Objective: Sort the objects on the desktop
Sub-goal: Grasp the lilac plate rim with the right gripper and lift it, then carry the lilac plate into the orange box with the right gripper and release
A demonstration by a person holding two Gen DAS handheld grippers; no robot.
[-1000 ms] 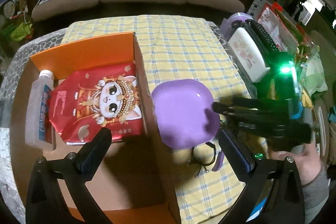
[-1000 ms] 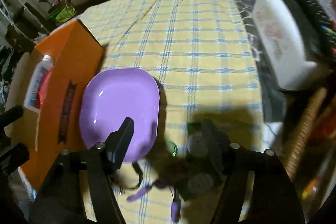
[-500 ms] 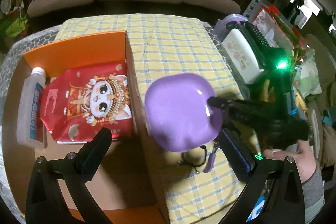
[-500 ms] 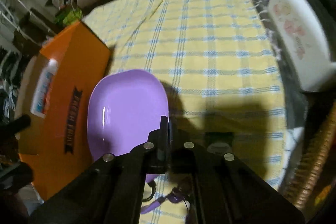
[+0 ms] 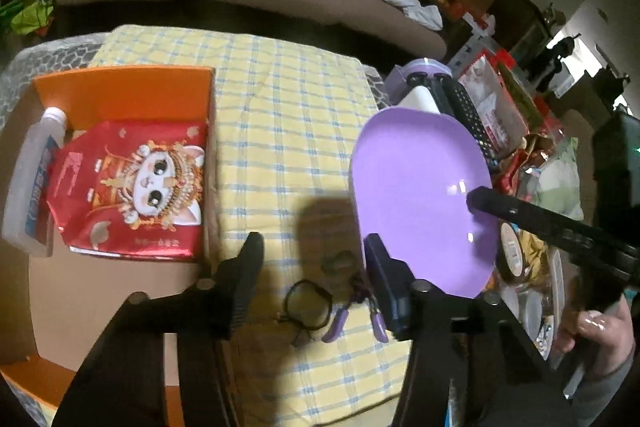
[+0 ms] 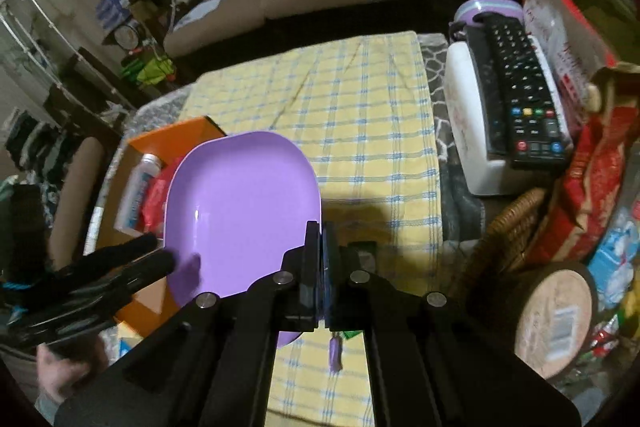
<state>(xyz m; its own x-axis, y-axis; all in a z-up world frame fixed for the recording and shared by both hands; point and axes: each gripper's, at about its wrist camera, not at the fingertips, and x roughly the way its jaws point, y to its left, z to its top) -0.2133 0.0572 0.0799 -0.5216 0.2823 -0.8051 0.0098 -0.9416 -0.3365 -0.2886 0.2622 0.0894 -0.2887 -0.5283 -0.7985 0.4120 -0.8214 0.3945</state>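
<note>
Now the purple plate (image 6: 240, 211) is clear of the yellow checked cloth (image 5: 288, 131), held tilted in the air by the right gripper (image 6: 322, 259), whose jaws are clamped on the plate's near rim; a second ago the plate lay flat on the cloth beside the orange box (image 5: 120, 95), and the right jaws stood apart above it. In the left wrist view the plate has shifted from just beside the box to well right of it, in front of the white container (image 5: 420, 99) and the black remote (image 5: 468, 115) that lies on it.

The left gripper (image 5: 316, 255) hangs over the cloth, its jaws closing from the wide spread seen earlier. Nothing is pressed between them; the cloth and the small things lying on it show through the gap. The left jaw, formerly over the box interior, is now over the cloth beside the box.

With the plate lifted, the cloth beside the box lies bare under a dark shadow. The black-framed glasses (image 5: 306, 305) with purple temple tips rest on the cloth as before, near the left gripper.

Inside the box, the red packet with a cartoon cat (image 5: 132, 187) and the clear bottle (image 5: 32, 187) beside it are unchanged. A hand (image 5: 592, 331) grips the right tool's handle, right of the plate.
</note>
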